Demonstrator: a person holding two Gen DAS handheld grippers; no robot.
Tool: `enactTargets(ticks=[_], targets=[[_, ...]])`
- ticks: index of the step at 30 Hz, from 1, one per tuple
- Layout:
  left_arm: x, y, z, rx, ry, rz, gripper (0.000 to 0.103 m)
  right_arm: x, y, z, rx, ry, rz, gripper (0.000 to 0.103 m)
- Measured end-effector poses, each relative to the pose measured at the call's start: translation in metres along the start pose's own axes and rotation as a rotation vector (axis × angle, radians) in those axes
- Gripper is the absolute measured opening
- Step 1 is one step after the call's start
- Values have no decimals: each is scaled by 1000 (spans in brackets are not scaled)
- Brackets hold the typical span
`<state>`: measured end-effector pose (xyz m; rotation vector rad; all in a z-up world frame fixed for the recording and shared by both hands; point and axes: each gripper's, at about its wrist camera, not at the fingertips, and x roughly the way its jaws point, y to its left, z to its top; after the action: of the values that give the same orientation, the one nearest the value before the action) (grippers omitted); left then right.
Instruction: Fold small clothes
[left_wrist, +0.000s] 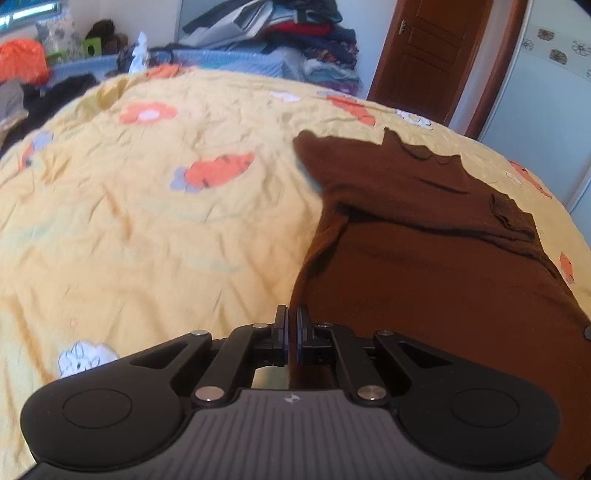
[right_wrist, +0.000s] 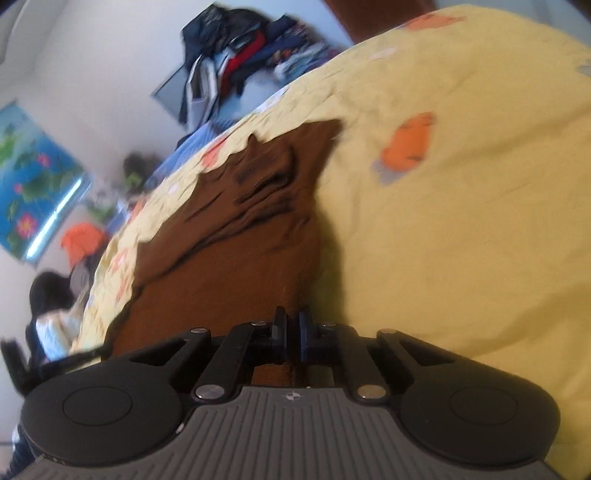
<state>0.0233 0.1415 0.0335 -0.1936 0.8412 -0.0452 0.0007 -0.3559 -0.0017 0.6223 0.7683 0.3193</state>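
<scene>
A brown knit garment (left_wrist: 424, 229) lies on the yellow flowered bedspread (left_wrist: 147, 229), its far end rumpled with a sleeve folded over. My left gripper (left_wrist: 292, 321) is shut on the garment's near left edge, cloth pinched between the fingers. In the right wrist view the same brown garment (right_wrist: 240, 229) stretches away over the bedspread (right_wrist: 461, 240). My right gripper (right_wrist: 292, 325) is shut on its near right edge. Both near corners are lifted off the bed.
A pile of clothes (left_wrist: 280, 33) is stacked beyond the bed's far side, also seen in the right wrist view (right_wrist: 243, 55). A wooden door (left_wrist: 424, 55) stands at the right. A person (right_wrist: 51, 317) sits at the left beside the bed. An orange bag (left_wrist: 22, 62) lies far left.
</scene>
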Motion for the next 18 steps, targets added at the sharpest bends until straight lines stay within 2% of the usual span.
enactTargets(ticks=[1, 4, 5, 6, 7, 8, 10, 13, 14, 15, 16, 18], targets=[[0, 5, -3, -21, 14, -21, 4, 3, -5, -1, 14, 16, -7, 13], [-1, 22, -8, -143, 83, -118, 10, 8, -9, -8, 48, 68, 11, 23], [-1, 28, -11, -186, 97, -157, 12, 6, -9, -9, 66, 81, 32, 36], [-1, 33, -13, -231, 120, -203, 18, 3, -9, -11, 85, 89, 64, 45], [1, 38, -15, -273, 145, -254, 25, 1, -9, -13, 98, 95, 95, 59], [3, 42, -17, -302, 161, -302, 28, -1, -9, -14, 109, 108, 116, 64], [7, 45, -17, -334, 185, -376, 43, -1, -7, -17, 136, 149, 156, 64], [13, 44, -11, -358, 198, -396, 42, 7, -9, -19, 172, 185, 220, 62], [14, 44, -9, -363, 201, -394, 41, 9, -10, -19, 182, 191, 224, 49], [15, 42, -7, -362, 205, -376, 27, 12, -12, -19, 188, 200, 212, 18], [15, 40, -5, -346, 211, -342, 7, 15, -13, -19, 190, 215, 195, 14], [14, 39, -5, -310, 216, -271, 5, 9, -19, -17, 187, 187, 180, 13]])
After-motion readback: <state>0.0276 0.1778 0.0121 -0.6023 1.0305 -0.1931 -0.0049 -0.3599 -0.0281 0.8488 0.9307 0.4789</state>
